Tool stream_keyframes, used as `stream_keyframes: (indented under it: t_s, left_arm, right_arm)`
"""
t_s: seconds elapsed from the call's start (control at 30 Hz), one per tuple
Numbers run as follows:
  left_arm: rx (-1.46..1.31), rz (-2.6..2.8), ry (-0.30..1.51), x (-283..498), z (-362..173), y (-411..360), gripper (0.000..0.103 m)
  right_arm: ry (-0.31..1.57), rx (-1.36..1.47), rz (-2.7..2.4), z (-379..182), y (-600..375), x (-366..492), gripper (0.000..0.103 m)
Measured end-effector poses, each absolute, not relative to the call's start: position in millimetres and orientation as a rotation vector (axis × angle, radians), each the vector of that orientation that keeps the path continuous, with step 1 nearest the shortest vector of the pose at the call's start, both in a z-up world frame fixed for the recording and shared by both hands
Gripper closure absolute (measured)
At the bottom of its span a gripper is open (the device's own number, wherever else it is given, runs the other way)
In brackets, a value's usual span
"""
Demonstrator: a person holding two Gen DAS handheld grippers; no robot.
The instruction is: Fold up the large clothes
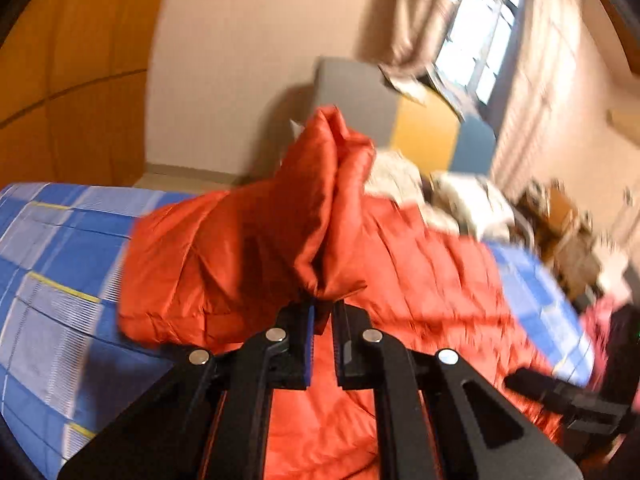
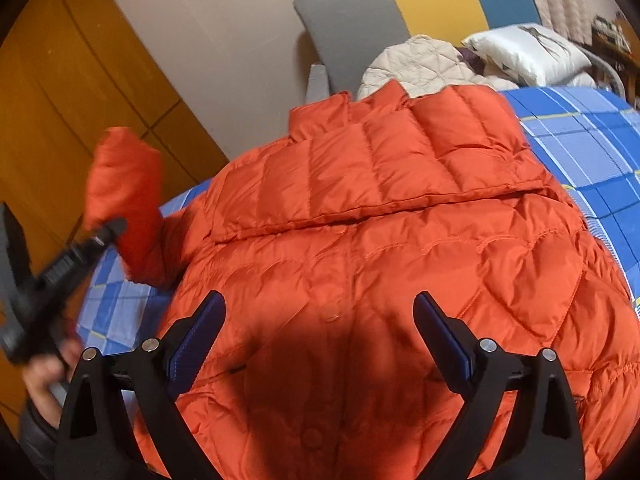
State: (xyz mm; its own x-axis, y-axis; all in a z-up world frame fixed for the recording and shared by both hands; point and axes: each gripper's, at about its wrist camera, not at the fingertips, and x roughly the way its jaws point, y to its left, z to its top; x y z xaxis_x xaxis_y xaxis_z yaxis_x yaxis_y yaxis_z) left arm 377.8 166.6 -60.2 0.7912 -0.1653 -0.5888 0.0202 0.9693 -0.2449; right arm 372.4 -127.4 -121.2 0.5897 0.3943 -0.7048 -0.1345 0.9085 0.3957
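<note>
An orange quilted puffer jacket lies spread on a bed with a blue checked sheet, one sleeve folded across its upper part. My left gripper is shut on the end of the other sleeve and holds it raised above the bed; it also shows at the left of the right wrist view with the lifted sleeve. My right gripper is open and empty, hovering just above the jacket's lower front near its snap buttons. It shows at the right edge of the left wrist view.
A cream quilted garment and a white pillow lie at the head of the bed. A headboard in grey, yellow and blue stands behind them. An orange wooden wardrobe is at the left. A window is at the far wall.
</note>
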Motion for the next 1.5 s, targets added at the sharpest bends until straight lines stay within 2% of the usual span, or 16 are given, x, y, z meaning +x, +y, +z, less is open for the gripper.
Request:
stream_keyframes:
  t_s: [0.2,0.4,0.6,0.7,0.73,0.77,0.8,0.83,0.87,0.9,0.93,1.17,1.5]
  left_arm:
    - [-0.165,-0.135,0.742,393.7,-97.7,135.2,0.093]
    - [-0.154,-0.155,0.758,378.0,-110.9,122.9,0.087]
    - [-0.150,-0.164,0.757,375.9,-116.8,120.7,0.086]
    - [-0.146,-0.169,0.753,373.3,-118.4,118.9,0.082]
    - [-0.148,-0.175,0.751,373.1,-117.9,117.6,0.077]
    - [-0.145,-0.179,0.744,370.1,-117.2,117.5,0.073]
    - [-0.144,-0.176,0.738,368.9,-115.3,118.1,0.061]
    - [-0.158,-0.174,0.727,363.9,-113.1,120.9,0.050]
    - [-0.173,-0.171,0.716,359.8,-110.9,123.8,0.046]
    - [-0.190,-0.161,0.703,353.5,-107.8,129.2,0.043]
    - [-0.208,-0.144,0.696,346.5,-105.2,136.7,0.043]
    - [-0.347,0.041,0.715,317.6,-112.3,195.9,0.040]
    - [-0.414,0.218,0.819,343.6,-132.2,229.6,0.039]
  right_arm:
    - [0.918,0.396,0.395,-120.7,-135.6,393.4,0.012]
    - [0.989,0.528,0.579,-119.9,-113.5,431.8,0.012]
    - [1.075,0.582,0.693,-127.8,-62.7,468.3,0.016]
    - [1.115,0.557,0.704,-133.0,-35.9,481.5,0.026]
    - [1.126,0.541,0.710,-134.5,-27.4,484.4,0.034]
    - [1.132,0.516,0.703,-134.8,-21.2,485.7,0.048]
    - [1.138,0.460,0.678,-134.5,-11.9,486.9,0.059]
    - [1.138,0.431,0.672,-133.5,-7.0,486.6,0.079]
    - [1.129,0.392,0.662,-130.4,-2.9,485.5,0.089]
    - [1.114,0.368,0.654,-126.7,-1.3,485.1,0.089]
    - [1.095,0.348,0.651,-121.2,0.1,483.7,0.094]
    - [0.964,0.331,0.643,-76.3,-13.7,477.8,0.096]
    - [0.837,0.391,0.595,-28.9,-58.2,498.1,0.096]
